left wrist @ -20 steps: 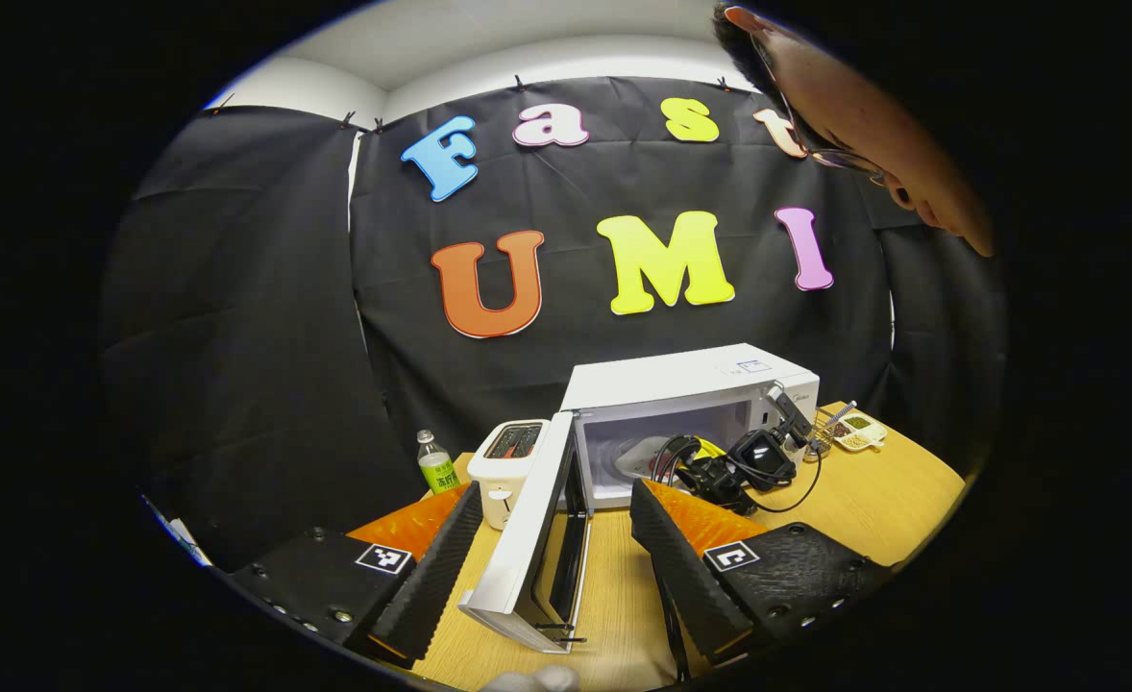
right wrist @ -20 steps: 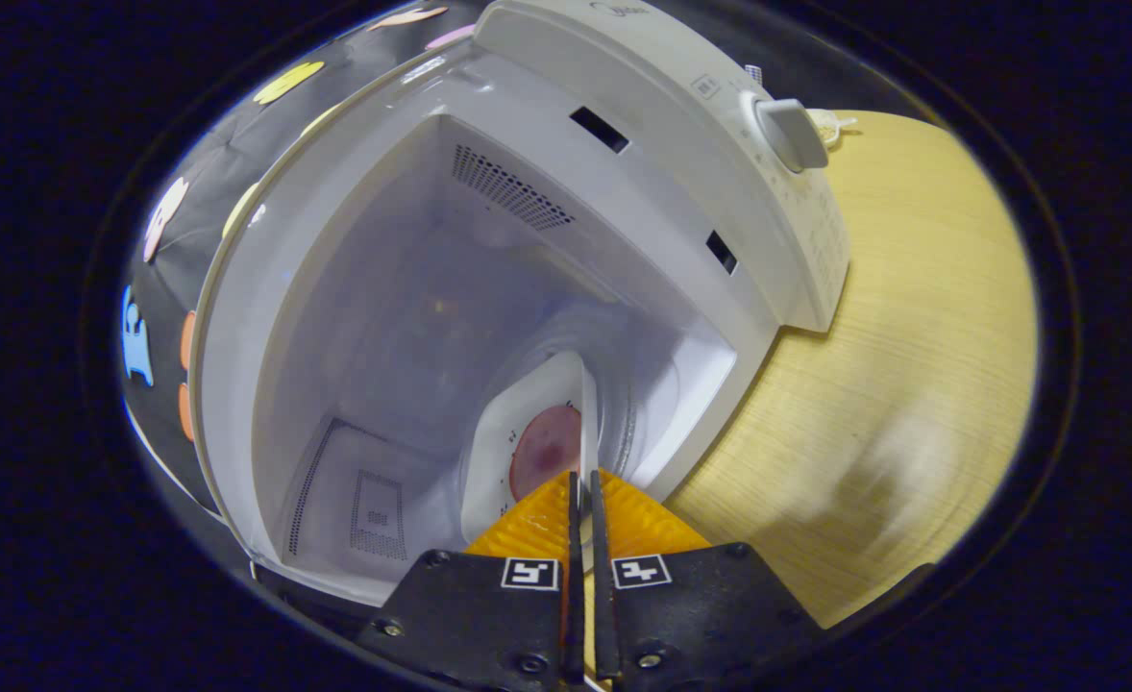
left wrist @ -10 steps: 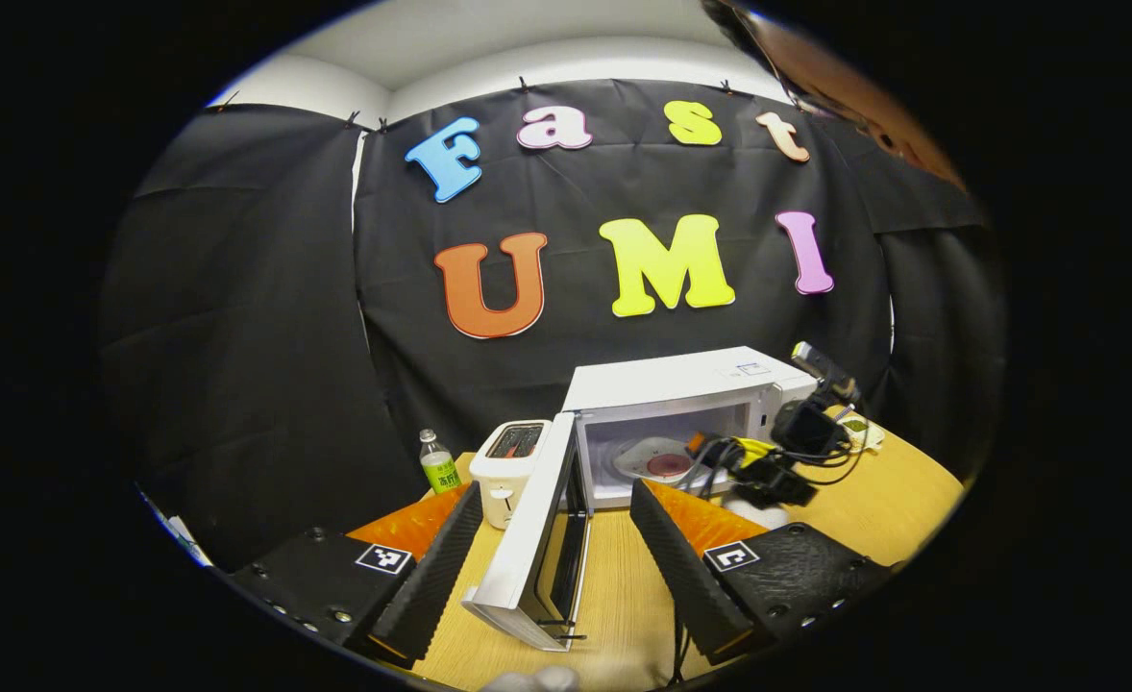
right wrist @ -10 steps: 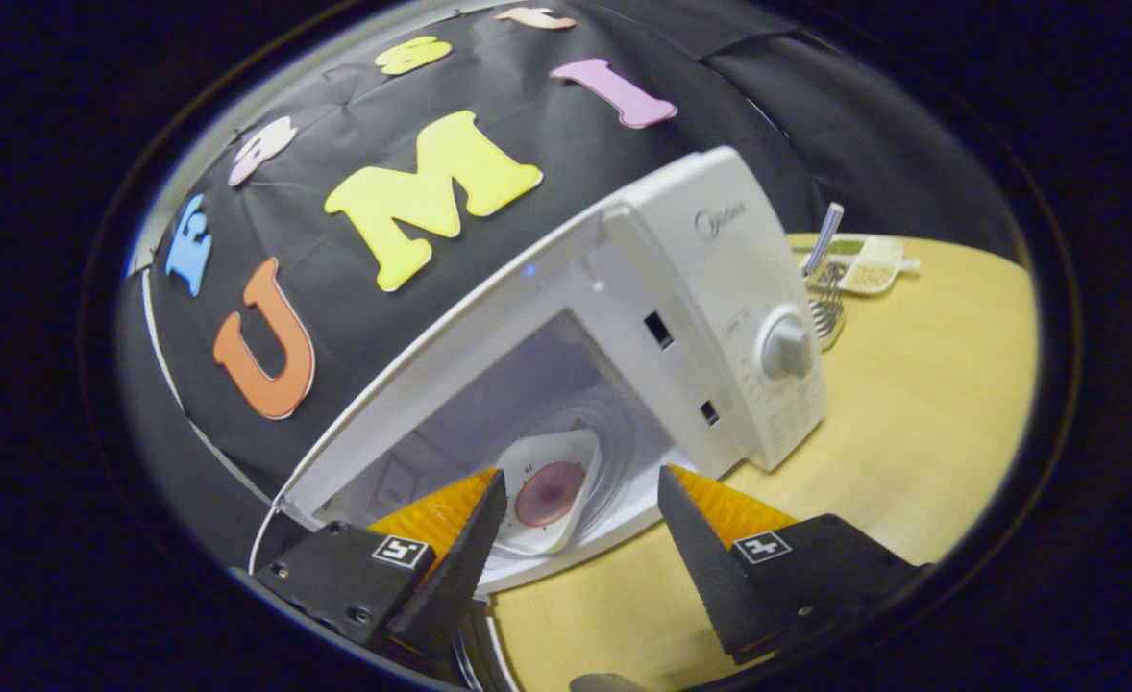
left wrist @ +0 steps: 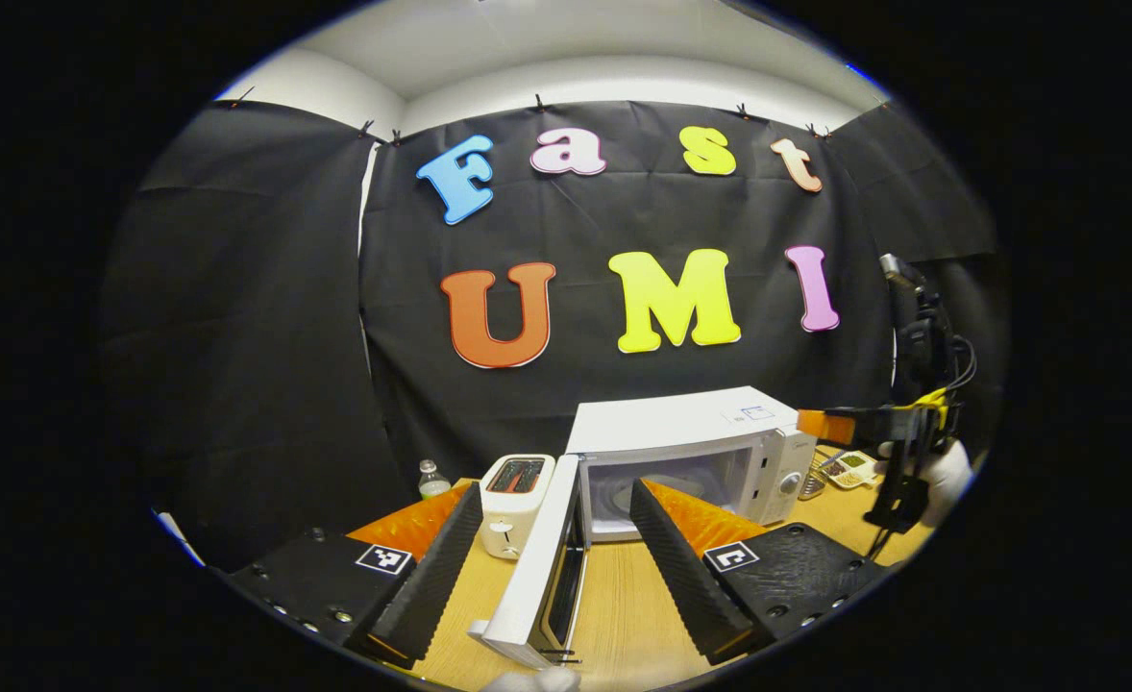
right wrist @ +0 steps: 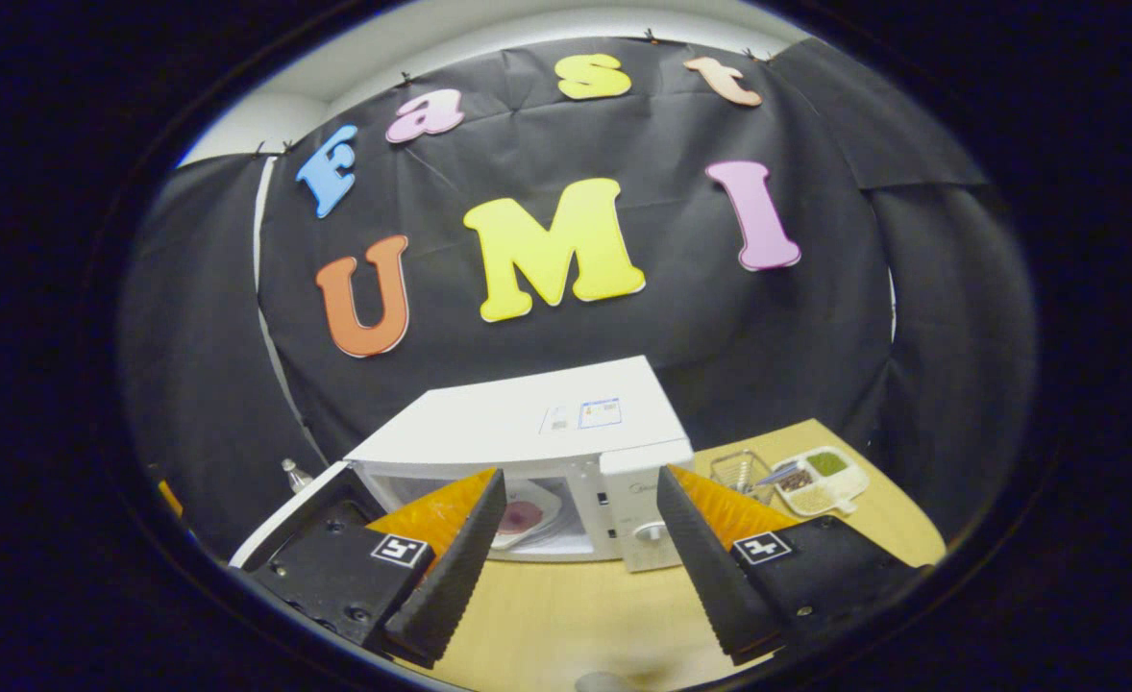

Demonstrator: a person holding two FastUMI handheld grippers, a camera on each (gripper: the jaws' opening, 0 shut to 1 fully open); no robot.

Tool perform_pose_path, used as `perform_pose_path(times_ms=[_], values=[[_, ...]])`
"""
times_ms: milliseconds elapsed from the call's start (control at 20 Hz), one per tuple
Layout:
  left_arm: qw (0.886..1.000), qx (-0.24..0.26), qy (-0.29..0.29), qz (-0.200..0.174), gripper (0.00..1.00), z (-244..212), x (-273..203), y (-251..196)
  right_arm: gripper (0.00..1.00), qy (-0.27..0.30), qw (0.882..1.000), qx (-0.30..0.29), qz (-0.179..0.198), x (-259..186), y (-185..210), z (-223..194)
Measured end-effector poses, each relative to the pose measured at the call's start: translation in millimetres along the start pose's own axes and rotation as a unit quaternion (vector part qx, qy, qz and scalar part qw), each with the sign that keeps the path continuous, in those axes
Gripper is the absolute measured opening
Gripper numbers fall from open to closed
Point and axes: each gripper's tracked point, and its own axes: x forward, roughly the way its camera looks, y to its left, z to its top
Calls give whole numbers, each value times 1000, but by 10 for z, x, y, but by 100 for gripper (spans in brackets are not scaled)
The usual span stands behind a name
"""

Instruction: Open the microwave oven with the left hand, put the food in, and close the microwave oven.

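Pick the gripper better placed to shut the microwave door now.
Left. The open door stands right between the left gripper's open fingers, while the right gripper hangs back from the microwave, empty, food inside.

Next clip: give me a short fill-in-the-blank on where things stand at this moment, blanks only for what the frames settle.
1. The microwave door stands ____.
2. The plate of food sits ____ the microwave.
3. The right gripper has its jaws ____ and holds nothing.
4. Beside the open door, on the table, stands a white ____.

Missing words: open; inside; open; toaster
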Motion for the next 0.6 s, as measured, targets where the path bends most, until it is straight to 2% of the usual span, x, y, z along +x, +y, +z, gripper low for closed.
perform_pose_path(times_ms=[100, 150, 200, 250, 400, 450, 500, 550, 600], values=[[1000, -3, -5, 11, 95, -57, 37, 148, 100, 7, 1000, -4, 19, -292, -42, 86], [1000, -8, 0, 17, 95, -125, 63, 250, 100, 10, 1000, -10, 17, -434, -107, 161], [1000, -14, 3, 25, 95, -202, 73, 363, 90, 9, 1000, -17, 12, -554, -166, 222], [999, -18, 6, 38, 95, -285, 76, 513, 100, 5, 1000, -30, 6, -683, -225, 299], [997, -21, 15, 74, 95, -533, 50, 942, 100, 13, 998, -53, 5, -977, -243, 391], [997, -18, 17, 78, 95, -607, 47, 1037, 91, 17, 998, -64, 5, -1065, -251, 402], [996, -15, 22, 88, 93, -697, 47, 1143, 100, 21, 997, -74, -1, -1149, -295, 388], [995, -17, 28, 93, 92, -804, 52, 1254, 91, 19, 997, -76, -7, -1241, -304, 422], [994, -20, 31, 101, 91, -909, 56, 1350, 100, 12, 997, -71, -11, -1306, -278, 472]])
